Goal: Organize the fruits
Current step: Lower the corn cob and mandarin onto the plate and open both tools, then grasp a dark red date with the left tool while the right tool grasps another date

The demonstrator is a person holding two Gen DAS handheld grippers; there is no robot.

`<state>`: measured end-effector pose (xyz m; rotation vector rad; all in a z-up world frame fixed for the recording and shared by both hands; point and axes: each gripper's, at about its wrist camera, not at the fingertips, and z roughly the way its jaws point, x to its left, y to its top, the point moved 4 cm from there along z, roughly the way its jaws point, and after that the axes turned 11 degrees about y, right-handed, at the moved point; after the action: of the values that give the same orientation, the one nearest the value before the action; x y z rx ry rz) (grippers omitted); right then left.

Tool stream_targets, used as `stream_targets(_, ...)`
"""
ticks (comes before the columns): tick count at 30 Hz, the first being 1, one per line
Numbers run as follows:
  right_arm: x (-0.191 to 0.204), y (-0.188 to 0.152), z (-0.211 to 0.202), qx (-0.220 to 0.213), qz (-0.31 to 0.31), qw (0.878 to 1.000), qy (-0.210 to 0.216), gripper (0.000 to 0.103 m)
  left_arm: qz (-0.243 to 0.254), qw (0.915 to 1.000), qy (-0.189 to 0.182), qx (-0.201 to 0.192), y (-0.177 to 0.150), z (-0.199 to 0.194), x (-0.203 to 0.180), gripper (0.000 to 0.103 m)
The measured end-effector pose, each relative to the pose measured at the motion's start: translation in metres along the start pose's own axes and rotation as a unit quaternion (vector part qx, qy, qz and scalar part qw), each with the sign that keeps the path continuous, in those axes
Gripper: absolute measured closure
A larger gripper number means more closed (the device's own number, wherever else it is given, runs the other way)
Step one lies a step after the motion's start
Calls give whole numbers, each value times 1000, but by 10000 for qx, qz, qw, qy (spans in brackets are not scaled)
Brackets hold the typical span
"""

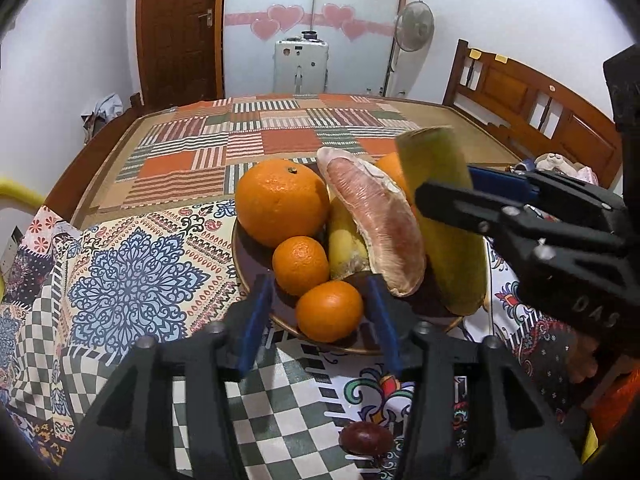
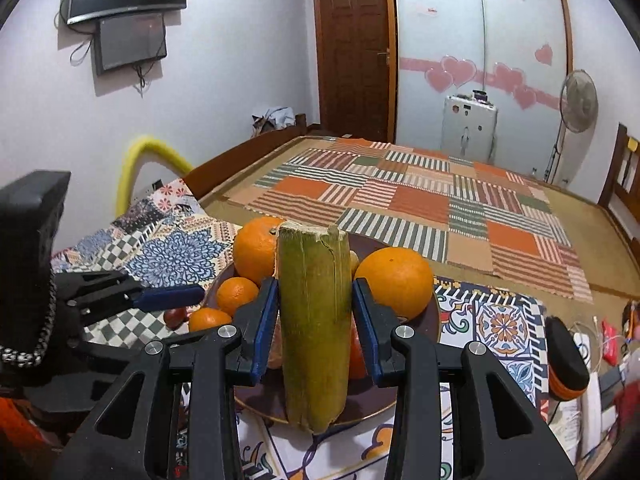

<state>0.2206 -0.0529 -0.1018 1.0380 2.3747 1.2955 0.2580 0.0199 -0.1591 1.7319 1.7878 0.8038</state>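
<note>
A dark plate [image 1: 360, 350] on the patterned cloth holds two large oranges [image 1: 282, 202], small oranges [image 1: 301, 265], a banana [image 1: 347, 240] and a peeled pink pomelo segment [image 1: 376, 224]. My left gripper [image 1: 320, 320] is open at the plate's near rim, its blue pads on either side of the nearest small orange [image 1: 329, 310], the left pad clearly apart from it. My right gripper [image 2: 316, 320] is shut on a long green-yellow stalk piece [image 2: 314, 320], held nearly upright over the plate [image 2: 436, 312]. A small dark red fruit [image 1: 366, 438] lies on the cloth below the left gripper.
The cloth [image 1: 132, 280] covers a low surface in front of a bed with a patchwork blanket [image 1: 280, 132] and wooden headboard [image 1: 520, 96]. A standing fan [image 1: 414, 26] and a door [image 1: 180, 28] are behind. An orange-and-black object [image 2: 566, 360] sits at right.
</note>
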Motion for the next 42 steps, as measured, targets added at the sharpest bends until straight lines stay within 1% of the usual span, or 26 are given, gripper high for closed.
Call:
stream_targets(4,-1,2,0,35,-13,10000,-32,68,-5,10000,-10,17,-2,-1,1,50)
stream_targets(7,-1,3,-1,66,7,10000,19,68,-26,10000,-32,7,-3,-4,3,50)
stream_targets(13,7,1,-12,27,-56,10000,9,66,-49,10000,-15,-82,-6,-20,7,50)
stream_targets(21,27,0,-37,-154,-145,9998,15,66,-140,9994,87,-306,-10,-60,24,50)
stream_targets(24,38,-5,-45,-203,-199,9996,13,61,-172,9990,147,-388,-14,-77,30,50)
stream_targets(28,53,-14,-50,-184,-243,9995,101,60,-222,9984,241,-453,-25,-98,41,48)
stream_targets(32,65,-26,-46,-68,-232,9996,177,60,-247,9982,345,-433,-38,-110,52,47)
stream_targets(34,71,-34,-39,57,-175,9995,257,60,-273,9982,375,-386,-46,-112,57,47)
stream_targets(37,77,-45,-25,274,-66,9989,386,60,-337,9981,411,-298,-60,-114,67,47)
stream_targets(42,79,-60,5,619,66,9970,458,61,-367,9981,472,-145,-81,-111,78,46)
